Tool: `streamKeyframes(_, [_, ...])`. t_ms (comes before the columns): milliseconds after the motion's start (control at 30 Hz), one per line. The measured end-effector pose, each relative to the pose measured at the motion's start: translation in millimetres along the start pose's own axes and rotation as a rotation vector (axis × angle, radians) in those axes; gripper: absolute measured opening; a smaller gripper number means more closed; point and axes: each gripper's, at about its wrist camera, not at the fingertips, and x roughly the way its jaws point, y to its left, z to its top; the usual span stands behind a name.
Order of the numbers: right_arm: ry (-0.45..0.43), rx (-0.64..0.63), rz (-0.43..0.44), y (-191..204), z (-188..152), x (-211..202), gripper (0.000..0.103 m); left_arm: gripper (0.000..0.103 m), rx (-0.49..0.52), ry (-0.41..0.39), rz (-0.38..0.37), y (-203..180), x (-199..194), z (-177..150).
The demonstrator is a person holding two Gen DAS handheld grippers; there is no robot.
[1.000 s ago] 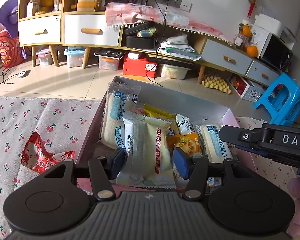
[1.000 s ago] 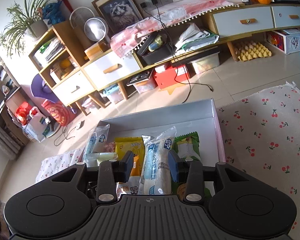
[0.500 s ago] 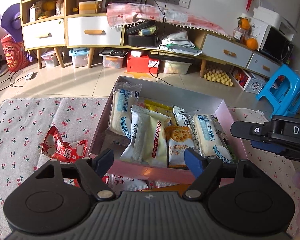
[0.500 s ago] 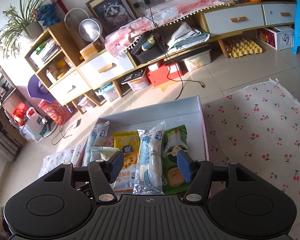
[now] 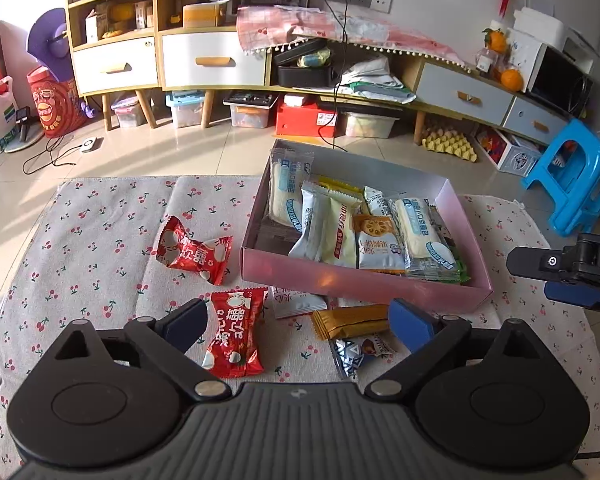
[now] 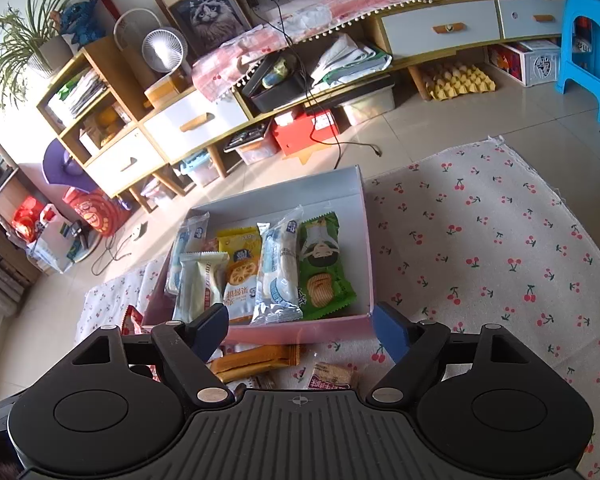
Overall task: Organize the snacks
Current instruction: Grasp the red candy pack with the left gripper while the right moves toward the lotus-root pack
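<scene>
Both hand-held grippers, left (image 5: 296, 322) and right (image 6: 296, 330), have just been opening and stand released and empty near the pink box (image 5: 364, 285) of packed snacks; next, centre the jaws over one loose red packet (image 5: 234, 330) (lying flat on the cherry-print cloth (image 5: 100, 232)) before clenching.
</scene>
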Motion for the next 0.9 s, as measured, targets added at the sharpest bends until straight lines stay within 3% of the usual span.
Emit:
streamKeyframes(267, [0.014, -0.059, -0.026, 4.6, -19.4, -6.8, 0.086, 0.102, -0.011, 0.014, 0.037, 18.9, -6.3, -16.1])
streamKeyframes(700, [0.103, -0.073, -0.07, 8.7, -29.6, 48.7, 0.086, 0.098, 0.016, 0.009, 0.077, 40.4, 31.6, -26.8])
streamKeyframes(800, [0.125, -0.063, -0.055, 13.2, -29.8, 64.7, 0.086, 0.087, 0.012, 0.029, 0.076, 42.0, 41.8, -27.1])
streamKeyframes(900, [0.122, -0.08, -0.031, 24.9, -29.2, 75.7, 0.085, 0.068, -0.009, 0.058, 0.056, 45.7, 48.8, -28.9])
